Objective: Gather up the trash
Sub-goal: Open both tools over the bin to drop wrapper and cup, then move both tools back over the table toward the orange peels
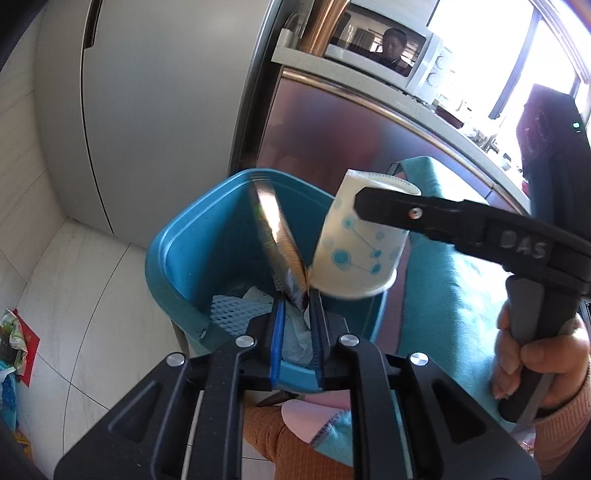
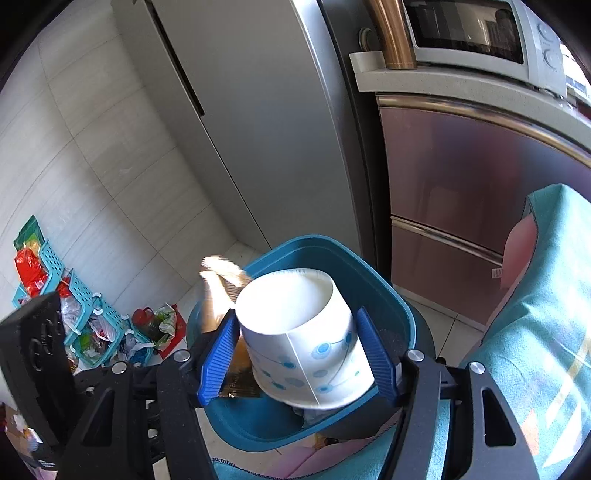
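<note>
A teal trash bin [image 1: 207, 236] stands open on the floor, with tissue and white foam netting [image 1: 236, 310] inside. My left gripper [image 1: 297, 301] is above the bin's near side, shut on the lower end of a shiny foil wrapper [image 1: 277, 236] that sticks up edge-on. My right gripper [image 2: 295, 315] is shut on a white paper cup with blue dots [image 2: 303, 332], one blue pad on each side. It holds the cup tilted over the bin [image 2: 369, 280]. The cup [image 1: 354, 243] hangs just right of the wrapper, almost touching it. The wrapper [image 2: 218, 288] shows left of the cup.
A grey fridge [image 1: 147, 110] and a steel cabinet [image 2: 461, 184] stand right behind the bin, with a microwave [image 2: 480, 33] on the counter above. A teal cloth [image 2: 535, 314] covers something on the right. Teal baskets with bags [image 2: 85, 314] crowd the floor on the left. A hand [image 1: 535, 354] grips the right handle.
</note>
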The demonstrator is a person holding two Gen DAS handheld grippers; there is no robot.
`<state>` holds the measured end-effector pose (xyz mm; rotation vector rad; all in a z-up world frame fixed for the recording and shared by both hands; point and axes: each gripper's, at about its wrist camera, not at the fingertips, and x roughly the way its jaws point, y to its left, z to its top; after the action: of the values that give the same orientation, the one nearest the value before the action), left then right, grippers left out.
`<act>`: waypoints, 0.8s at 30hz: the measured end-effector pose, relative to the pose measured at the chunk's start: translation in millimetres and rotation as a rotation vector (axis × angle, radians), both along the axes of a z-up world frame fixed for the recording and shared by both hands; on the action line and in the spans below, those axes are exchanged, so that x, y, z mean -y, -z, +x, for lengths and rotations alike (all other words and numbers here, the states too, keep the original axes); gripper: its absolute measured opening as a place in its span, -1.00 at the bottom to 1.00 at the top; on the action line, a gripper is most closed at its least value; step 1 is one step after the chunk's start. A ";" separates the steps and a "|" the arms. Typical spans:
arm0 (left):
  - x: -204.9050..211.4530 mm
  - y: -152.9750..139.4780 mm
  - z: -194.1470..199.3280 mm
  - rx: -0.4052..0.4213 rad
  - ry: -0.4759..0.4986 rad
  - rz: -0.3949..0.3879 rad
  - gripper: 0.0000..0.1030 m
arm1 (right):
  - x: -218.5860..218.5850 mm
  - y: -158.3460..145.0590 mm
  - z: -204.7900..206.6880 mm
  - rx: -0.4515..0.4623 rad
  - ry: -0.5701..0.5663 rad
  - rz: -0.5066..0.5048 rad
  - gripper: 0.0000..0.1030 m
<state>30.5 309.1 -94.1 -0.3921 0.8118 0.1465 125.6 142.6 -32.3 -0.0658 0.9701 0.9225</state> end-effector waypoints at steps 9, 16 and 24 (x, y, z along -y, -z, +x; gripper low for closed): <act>3.0 12.0 9.7 -0.015 0.005 -0.008 -0.67 | 15.0 0.0 -2.6 -0.008 0.014 0.031 0.25; 11.3 -0.5 -5.6 0.038 0.023 0.015 -0.59 | 38.6 -7.1 -14.0 -0.005 0.002 0.064 0.25; 34.7 -28.7 -23.6 0.124 0.075 0.046 -0.45 | 77.8 -28.4 -37.6 0.042 0.004 0.121 0.25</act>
<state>6.9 274.4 -65.4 -0.3234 0.6989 0.0700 88.0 64.8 -3.9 0.0195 0.8738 0.9706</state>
